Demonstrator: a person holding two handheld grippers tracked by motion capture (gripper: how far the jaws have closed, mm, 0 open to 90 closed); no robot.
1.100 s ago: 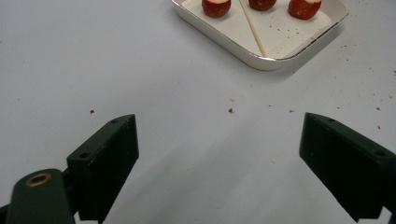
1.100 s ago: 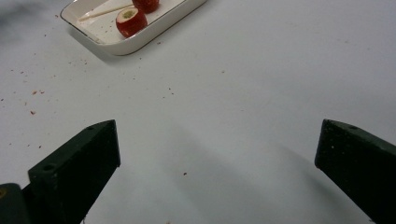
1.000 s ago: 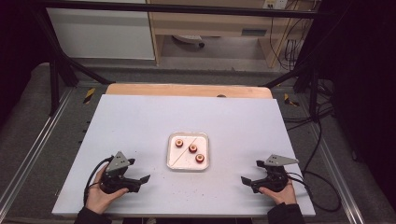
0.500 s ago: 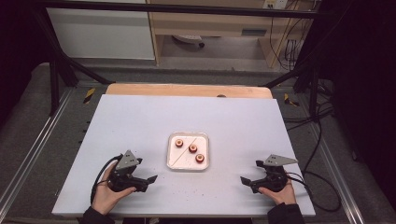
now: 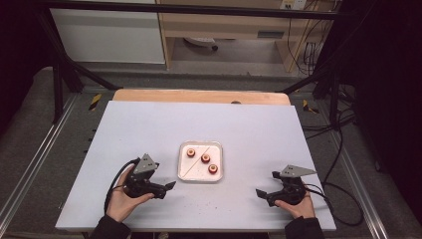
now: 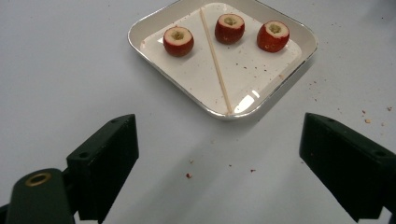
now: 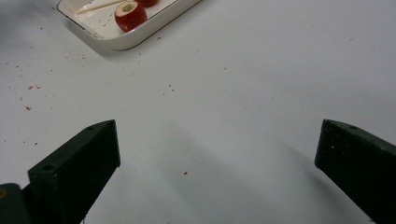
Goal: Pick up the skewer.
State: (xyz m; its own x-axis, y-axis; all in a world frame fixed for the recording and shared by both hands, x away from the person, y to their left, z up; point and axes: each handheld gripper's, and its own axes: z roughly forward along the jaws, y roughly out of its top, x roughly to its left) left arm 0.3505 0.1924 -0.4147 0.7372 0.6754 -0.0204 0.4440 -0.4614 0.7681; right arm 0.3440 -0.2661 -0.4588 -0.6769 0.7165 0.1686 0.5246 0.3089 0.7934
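Note:
A white square tray sits mid-table and holds three cored red fruits and a thin wooden skewer lying diagonally. My left gripper rests just left of the tray, open and empty, pointing at it. In the left gripper view its black jaws stand wide apart in front of the tray, with the fruits and skewer beyond. To the tray's right, my right gripper is open and empty; between its jaws lies bare table, with the tray corner and one fruit at the top left.
The white table top carries small red crumbs near the tray. A wooden strip runs along the far edge. Black cables hang off the right side. Metal rails flank the table.
My left gripper has slid right, closer to the tray's near left corner. The right gripper and the tray's contents have stayed put.

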